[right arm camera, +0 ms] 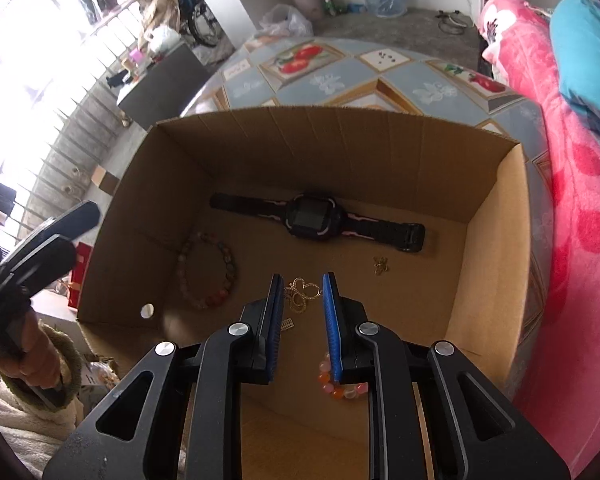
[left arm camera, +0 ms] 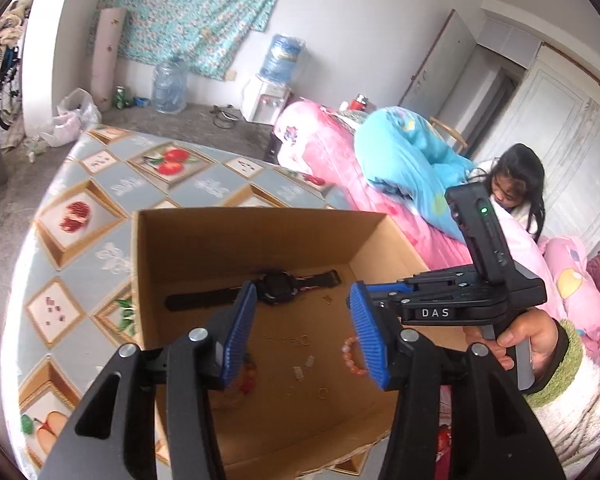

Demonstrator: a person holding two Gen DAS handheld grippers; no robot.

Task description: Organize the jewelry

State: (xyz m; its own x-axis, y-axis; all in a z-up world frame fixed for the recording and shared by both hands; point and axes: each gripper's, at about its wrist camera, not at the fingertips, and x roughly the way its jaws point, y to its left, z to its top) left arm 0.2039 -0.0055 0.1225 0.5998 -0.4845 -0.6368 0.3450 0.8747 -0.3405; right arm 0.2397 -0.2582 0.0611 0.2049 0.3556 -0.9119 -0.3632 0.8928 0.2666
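My right gripper (right arm camera: 298, 292) points down into the cardboard box (right arm camera: 496, 216) with its jaws parted by a narrow gap; the gold butterfly pendant (right arm camera: 300, 294) lies on the box floor in that gap, and I cannot tell whether the pads touch it. I judge the pendant light, thin and stiff, likely to slide on cardboard and best pinched across its wings; whether a chain trails from it is hidden by the fingers. My left gripper (left arm camera: 302, 322) hangs over the box, jaws wide apart and empty. The black watch (right arm camera: 314, 220) lies along the far wall; a multicoloured bead bracelet (right arm camera: 208, 272) rests near the left wall; a pink bead bracelet (right arm camera: 340, 384) at the near edge is half covered by my right finger; small gold pieces near the right wall are too small to identify.
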